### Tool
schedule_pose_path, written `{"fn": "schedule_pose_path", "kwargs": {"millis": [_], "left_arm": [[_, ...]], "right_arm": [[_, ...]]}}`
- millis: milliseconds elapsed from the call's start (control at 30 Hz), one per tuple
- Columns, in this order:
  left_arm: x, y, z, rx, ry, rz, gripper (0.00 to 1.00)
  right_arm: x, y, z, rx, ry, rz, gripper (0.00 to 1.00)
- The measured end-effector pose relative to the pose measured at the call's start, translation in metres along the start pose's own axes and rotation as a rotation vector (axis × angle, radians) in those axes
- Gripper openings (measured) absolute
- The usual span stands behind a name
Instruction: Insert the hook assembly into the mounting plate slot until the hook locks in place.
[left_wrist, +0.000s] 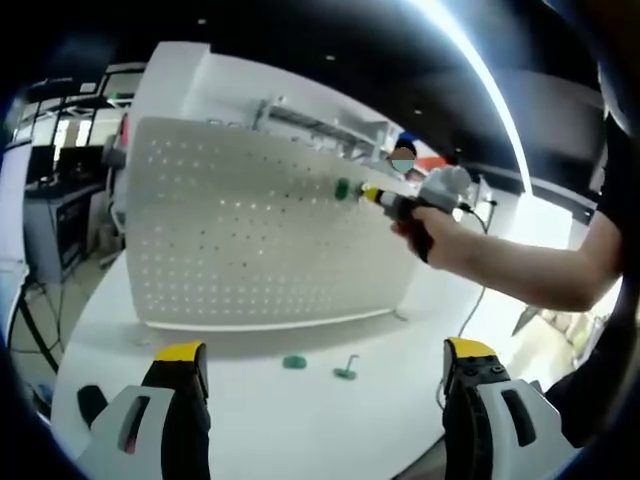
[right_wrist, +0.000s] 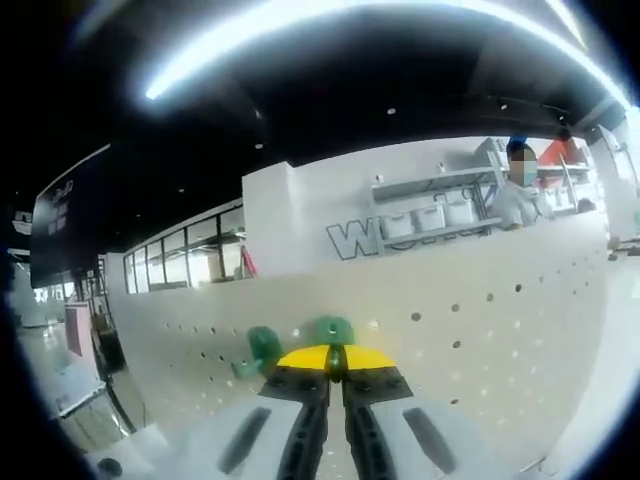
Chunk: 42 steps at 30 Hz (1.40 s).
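Observation:
A white perforated mounting plate (left_wrist: 250, 240) stands upright on a white table (left_wrist: 300, 420). In the left gripper view, a person's hand holds my right gripper (left_wrist: 375, 194) up at the plate's upper right, with a green hook assembly (left_wrist: 343, 188) at its tip against the holes. The right gripper view shows my right gripper (right_wrist: 336, 360) shut on the green hook assembly (right_wrist: 330, 330), right at the plate (right_wrist: 480, 310). A green part (right_wrist: 262, 350) shows just left of it. My left gripper (left_wrist: 325, 352) hangs open above the table, holding nothing.
A green piece (left_wrist: 294, 361) and a small metal hook on a green base (left_wrist: 347, 370) lie on the table in front of the plate. A person's arm (left_wrist: 530, 270) reaches in from the right. Desks and shelving stand at the far left (left_wrist: 50, 200).

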<state>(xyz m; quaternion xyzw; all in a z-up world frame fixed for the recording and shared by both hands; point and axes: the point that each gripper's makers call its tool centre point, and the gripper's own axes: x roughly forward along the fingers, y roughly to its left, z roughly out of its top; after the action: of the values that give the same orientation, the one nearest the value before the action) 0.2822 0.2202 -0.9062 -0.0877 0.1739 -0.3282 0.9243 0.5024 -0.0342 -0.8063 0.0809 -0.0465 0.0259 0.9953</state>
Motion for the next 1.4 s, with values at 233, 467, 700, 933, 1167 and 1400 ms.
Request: {"fn": "schedule_pose_path", "kwargs": {"millis": [233,467,700,933,1167,1400], "left_arm": [[-0.001,0.000,0.001,-0.004,-0.001,-0.001,0.99],[-0.003,0.000,0.005,0.000,-0.013,-0.001,0.99],[-0.008,0.002,0.004,0.000,-0.013,0.007,0.99],[-0.011,0.000,0.005,0.000,-0.012,0.011,1.00],[-0.012,-0.003,0.003,0.008,-0.006,0.010,1.00],[-0.016,-0.002,-0.004,0.009,0.009,0.025,1.00]], "right_arm": [[0.003,0.004,0.000,-0.026,0.033,-0.021,0.01],[0.002,0.006,-0.008,0.038,0.073,-0.035,0.07],[0.000,0.006,-0.003,0.041,0.073,-0.030,0.13],[-0.013,0.018,0.039,0.045,-0.046,0.011,0.21],[-0.029,0.025,0.049,0.060,-0.051,0.063,0.24],[-0.059,0.040,0.040,0.075,-0.011,0.142,0.25]]}}
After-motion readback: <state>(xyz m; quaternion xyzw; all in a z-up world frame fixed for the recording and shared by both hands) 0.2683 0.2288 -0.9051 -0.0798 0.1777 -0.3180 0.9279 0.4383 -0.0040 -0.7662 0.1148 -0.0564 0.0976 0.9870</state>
